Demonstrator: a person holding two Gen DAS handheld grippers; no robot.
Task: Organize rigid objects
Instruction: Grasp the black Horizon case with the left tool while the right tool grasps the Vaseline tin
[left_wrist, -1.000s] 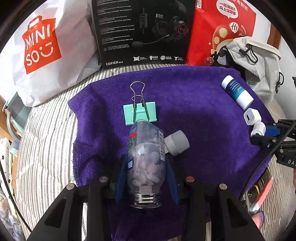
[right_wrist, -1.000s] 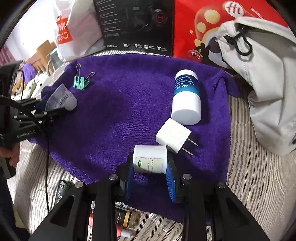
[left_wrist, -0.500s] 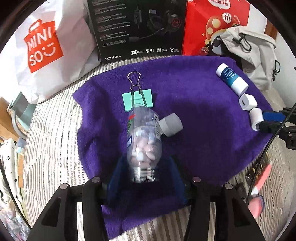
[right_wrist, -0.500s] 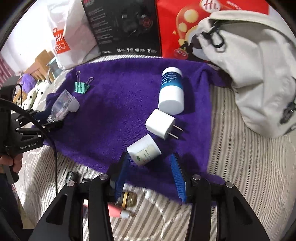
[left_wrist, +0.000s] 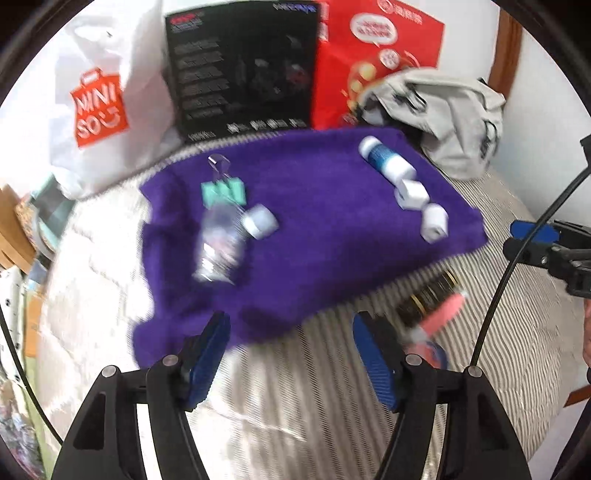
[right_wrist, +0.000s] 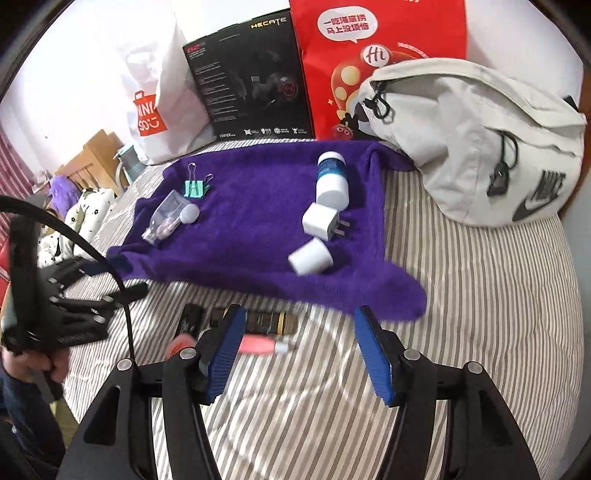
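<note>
A purple towel (right_wrist: 258, 221) lies on the striped bed. On its left side rest a clear pill bottle (right_wrist: 162, 218), a grey cap (right_wrist: 189, 214) and a green binder clip (right_wrist: 195, 188). On its right side lie a blue-and-white bottle (right_wrist: 331, 177), a white charger plug (right_wrist: 320, 223) and a small white jar (right_wrist: 310, 256). The left wrist view, blurred, shows the pill bottle (left_wrist: 219, 243), the grey cap (left_wrist: 260, 221) and the small white jar (left_wrist: 434, 223). My left gripper (left_wrist: 291, 354) is open and empty off the towel's front edge. My right gripper (right_wrist: 299, 354) is open and empty above the bedsheet.
A pink tube (right_wrist: 258, 345) and dark tubes (right_wrist: 266, 321) lie on the sheet in front of the towel. A white shopping bag (right_wrist: 155, 110), black box (right_wrist: 251, 85), red bag (right_wrist: 369, 48) and grey backpack (right_wrist: 480, 133) stand behind. A hand (right_wrist: 26, 363) holds the other gripper.
Both grippers let go and opened: the left released the pill bottle, the right released the small white jar. Both then pulled back off the towel toward the bed's front.
</note>
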